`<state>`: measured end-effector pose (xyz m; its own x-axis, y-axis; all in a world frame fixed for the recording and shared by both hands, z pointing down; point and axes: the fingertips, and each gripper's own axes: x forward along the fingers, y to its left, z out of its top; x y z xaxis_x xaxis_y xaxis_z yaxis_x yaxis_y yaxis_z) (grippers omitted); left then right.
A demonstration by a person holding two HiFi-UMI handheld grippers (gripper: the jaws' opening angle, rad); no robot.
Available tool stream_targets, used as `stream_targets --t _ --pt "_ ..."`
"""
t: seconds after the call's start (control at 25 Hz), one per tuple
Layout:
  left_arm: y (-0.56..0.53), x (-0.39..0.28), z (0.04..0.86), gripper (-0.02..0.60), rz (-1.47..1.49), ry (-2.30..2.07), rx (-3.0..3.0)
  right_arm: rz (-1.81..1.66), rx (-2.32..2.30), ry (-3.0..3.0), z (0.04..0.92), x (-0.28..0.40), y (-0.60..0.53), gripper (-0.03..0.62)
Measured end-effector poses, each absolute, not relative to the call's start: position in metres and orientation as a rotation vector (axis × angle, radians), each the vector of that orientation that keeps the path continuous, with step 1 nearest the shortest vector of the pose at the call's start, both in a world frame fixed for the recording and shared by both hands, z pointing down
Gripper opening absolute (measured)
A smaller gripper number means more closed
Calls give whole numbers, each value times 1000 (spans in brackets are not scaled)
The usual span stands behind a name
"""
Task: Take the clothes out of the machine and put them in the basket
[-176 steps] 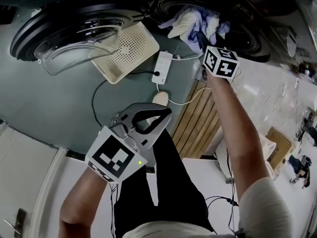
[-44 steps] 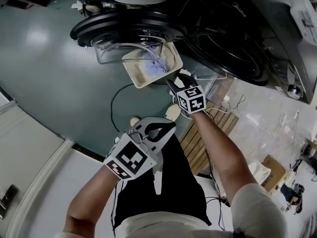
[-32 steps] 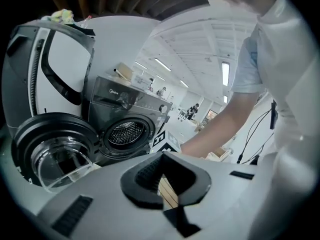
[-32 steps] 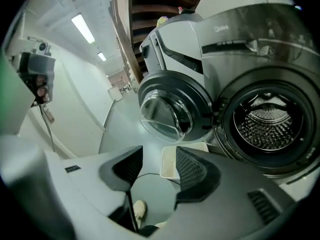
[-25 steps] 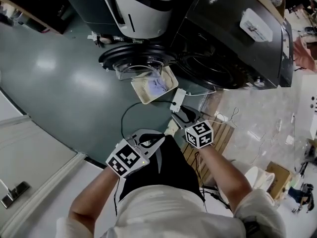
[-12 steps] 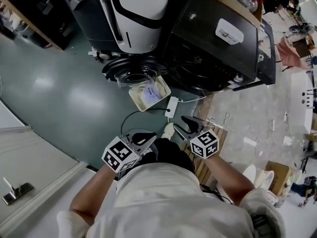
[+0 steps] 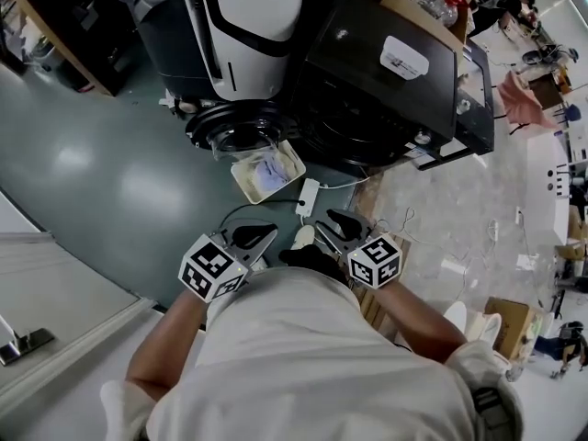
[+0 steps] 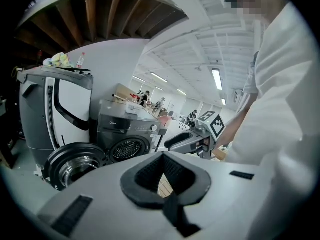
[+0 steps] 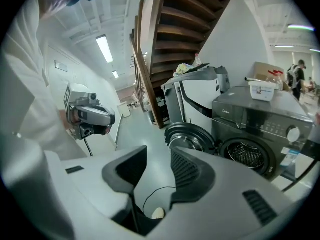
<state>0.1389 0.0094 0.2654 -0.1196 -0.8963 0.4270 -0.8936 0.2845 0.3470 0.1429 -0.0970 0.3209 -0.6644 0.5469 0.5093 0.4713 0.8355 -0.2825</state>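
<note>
Grey plastic left tool (image 7: pixel 266 234), nearest, has its jaws together, empty. The grey right tool (image 7: pixel 322 227) has its jaws slightly apart, closing on nothing. Farther off, pale bluish clothes (image 7: pixel 268 167) lie in the cream plastic basket (image 7: pixel 244 189) on the floor (image 7: pixel 110 173), below the dark front-loading machine (image 7: pixel 377 81).

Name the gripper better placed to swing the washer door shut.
Left, probably. The open door sits ahead of the left gripper, beyond the basket, while the right gripper faces the drum opening. Left jaws are shut and empty; right jaws are closing on nothing.
</note>
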Motion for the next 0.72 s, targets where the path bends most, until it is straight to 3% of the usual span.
stream_targets --t 0.24,0.36,0.52,0.72 --pt "17 145 259 -2 -6 -2047 1570 133 -771 -2447 304 148 -97 153" --pt "21 149 260 -2 -11 -2059 1554 120 -767 -2466 297 150 -98 124" --pt "26 155 261 -2 -25 -2063 1536 95 -761 -2492 289 153 -97 32" --pt "26 160 258 -2 -32 -2064 1543 81 -765 -2510 281 158 -93 15"
